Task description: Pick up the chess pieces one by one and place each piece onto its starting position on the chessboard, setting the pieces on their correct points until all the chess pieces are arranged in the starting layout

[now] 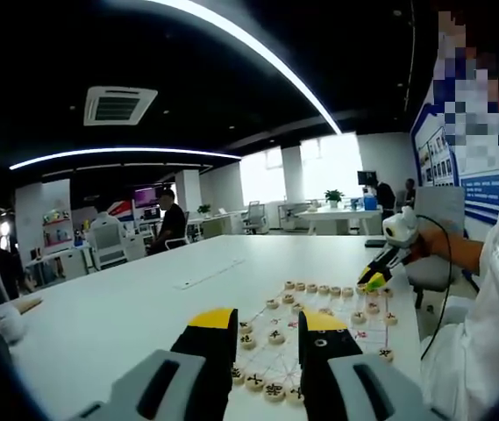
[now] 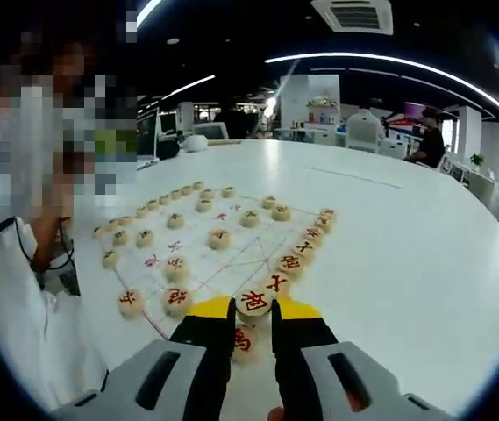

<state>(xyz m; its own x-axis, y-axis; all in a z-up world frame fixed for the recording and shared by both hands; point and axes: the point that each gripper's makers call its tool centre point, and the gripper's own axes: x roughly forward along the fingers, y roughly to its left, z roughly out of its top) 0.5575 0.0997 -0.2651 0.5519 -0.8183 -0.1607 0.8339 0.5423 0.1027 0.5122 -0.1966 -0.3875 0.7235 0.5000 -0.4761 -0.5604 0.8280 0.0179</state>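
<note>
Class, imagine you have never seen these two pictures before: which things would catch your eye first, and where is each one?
First, in the right gripper view, the right gripper with yellow tips pinches a round chess piece with a red character, just above the near edge of the chessboard. Pale round pieces stand in rows on the board's red lines. In the left gripper view, the left gripper hovers open over the board's near end on the big white table.

bench (image 2: 407, 228): wide, white, glossy | chessboard (image 2: 198, 263): thin sheet with red lines, flat on the bench at its near edge beside the person | chess pieces (image 2: 219, 238): round pale discs with red or black characters, lying along and inside the chessboard | flat strip (image 1: 207, 274): on the bench beyond the chessboard
</note>
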